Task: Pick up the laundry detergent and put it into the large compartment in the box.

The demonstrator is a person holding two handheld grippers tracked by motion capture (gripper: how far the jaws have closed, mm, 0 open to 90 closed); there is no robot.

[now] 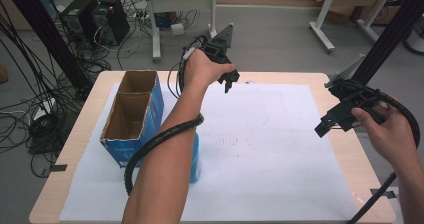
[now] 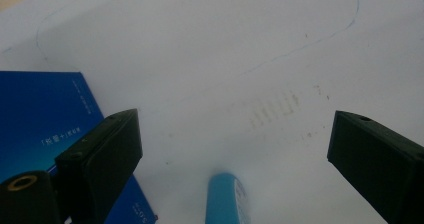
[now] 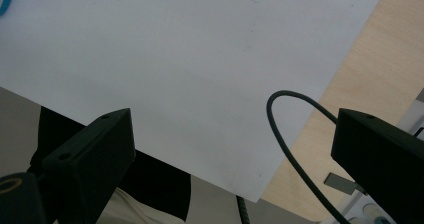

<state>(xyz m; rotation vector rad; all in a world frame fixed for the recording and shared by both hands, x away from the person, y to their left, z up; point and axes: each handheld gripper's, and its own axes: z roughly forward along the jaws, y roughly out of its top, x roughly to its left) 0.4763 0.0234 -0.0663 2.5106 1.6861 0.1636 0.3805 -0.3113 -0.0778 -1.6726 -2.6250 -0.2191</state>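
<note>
We hold the left gripper (image 1: 229,81) above the white paper sheet (image 1: 260,149), jaws apart; the right gripper (image 1: 327,124) hovers likewise, jaws apart; light-blue cylindrical bottle (image 2: 225,199) below.

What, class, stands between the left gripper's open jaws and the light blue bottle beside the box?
Nothing visible. In the left gripper view the bottle lies below the left gripper, with bare white paper between; the blue box sits aside.

Even, bright light (gripper views slightly hazy).
</note>
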